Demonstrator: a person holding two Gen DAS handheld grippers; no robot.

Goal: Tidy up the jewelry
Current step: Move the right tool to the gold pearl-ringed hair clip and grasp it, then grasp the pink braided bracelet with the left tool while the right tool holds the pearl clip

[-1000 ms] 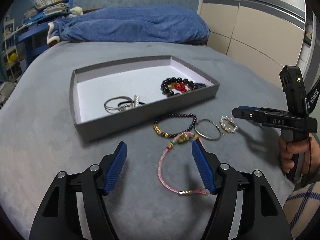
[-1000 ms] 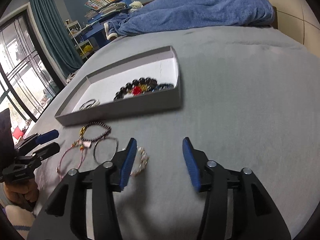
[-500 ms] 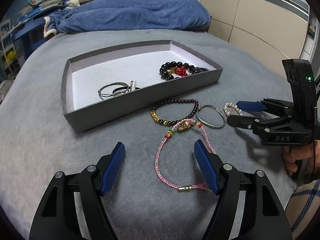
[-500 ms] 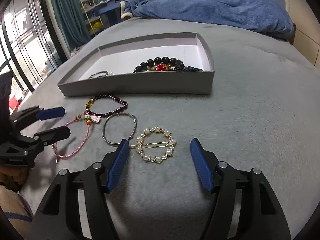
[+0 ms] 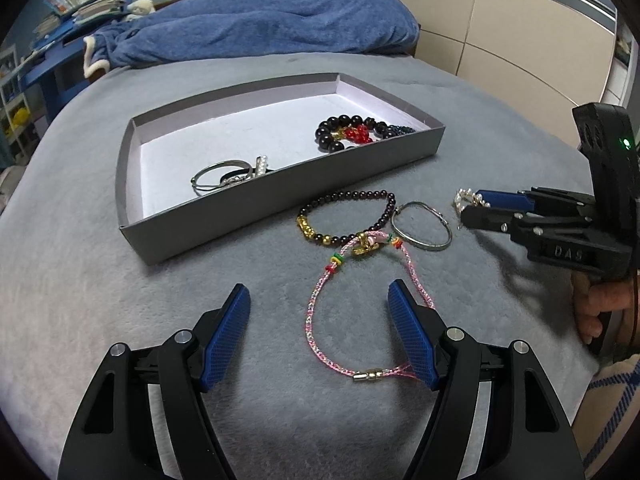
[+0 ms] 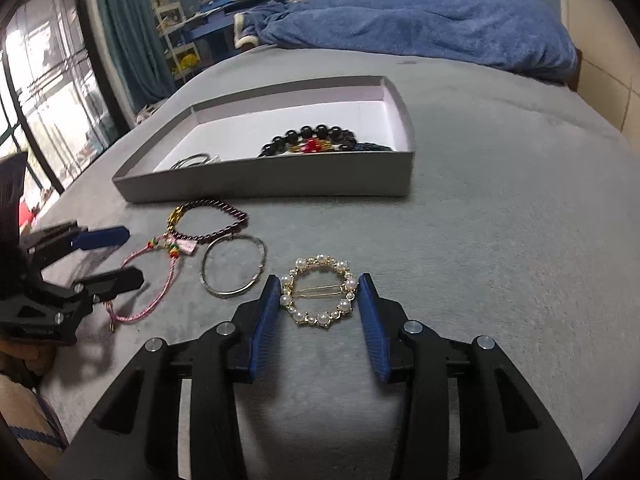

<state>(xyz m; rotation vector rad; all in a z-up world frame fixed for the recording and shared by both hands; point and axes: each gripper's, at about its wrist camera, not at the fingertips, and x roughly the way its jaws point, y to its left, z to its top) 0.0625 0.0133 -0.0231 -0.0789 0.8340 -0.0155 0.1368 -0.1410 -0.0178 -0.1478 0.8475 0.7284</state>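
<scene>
A round pearl-and-gold hair clip (image 6: 318, 292) lies on the grey bed between the fingers of my right gripper (image 6: 320, 292); the jaws have narrowed around it and the pads stand at its two sides. In the left wrist view the right gripper (image 5: 472, 205) hides most of the clip (image 5: 466, 196). My left gripper (image 5: 320, 316) is open and empty, its right pad over a pink cord bracelet (image 5: 320, 312). A dark bead bracelet (image 5: 344, 218) and a silver bangle (image 5: 422, 226) lie in front of the grey tray (image 5: 280, 204).
The tray holds a black and red bead bracelet (image 5: 348, 134) and silver bangles (image 5: 224, 176). A blue blanket (image 5: 260, 28) lies at the bed's far end. Cupboards (image 5: 520, 40) stand at the right, a shelf (image 6: 180, 28) and window (image 6: 44, 92) at the left.
My right gripper has moved forward over the pearl clip and its jaws have narrowed around it. My left gripper has barely moved.
</scene>
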